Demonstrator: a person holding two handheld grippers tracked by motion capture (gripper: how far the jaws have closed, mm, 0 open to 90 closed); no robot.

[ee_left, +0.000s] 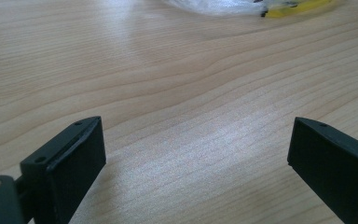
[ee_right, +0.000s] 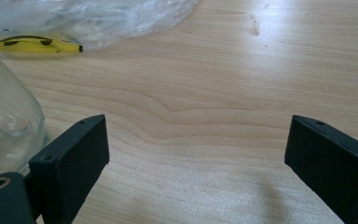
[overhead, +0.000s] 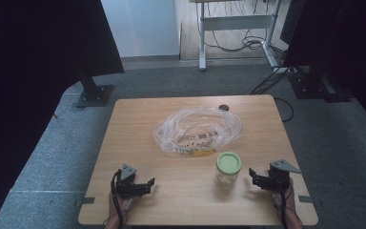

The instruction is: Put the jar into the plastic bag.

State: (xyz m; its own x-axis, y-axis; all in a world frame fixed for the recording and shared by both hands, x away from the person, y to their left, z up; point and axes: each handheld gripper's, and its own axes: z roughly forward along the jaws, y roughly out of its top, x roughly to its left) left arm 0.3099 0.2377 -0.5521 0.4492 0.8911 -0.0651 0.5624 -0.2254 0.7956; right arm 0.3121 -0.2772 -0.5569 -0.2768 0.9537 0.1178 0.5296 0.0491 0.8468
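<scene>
L gripper [overhead: 148, 182] near front-left corner of table [overhead: 124, 143], R gripper [overhead: 252, 174] near front-right; both jaws apart, empty. Jar [overhead: 228, 170] just beside R, near front edge; careless nudge could topple it. Bag [overhead: 198, 130] mid-table.

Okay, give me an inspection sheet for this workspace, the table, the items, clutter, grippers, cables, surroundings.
Surface: wooden table, bare grain near both grippers.
Job's things: upright glass jar with green lid; crumpled clear plastic bag, yellow print at its near edge.
Clutter: small dark disc by the far edge.
Grippers: left gripper open, empty; right gripper open, empty, beside the jar.
Cables: floor cables beyond the table.
Surroundings: grey carpet, white desk frame.
</scene>
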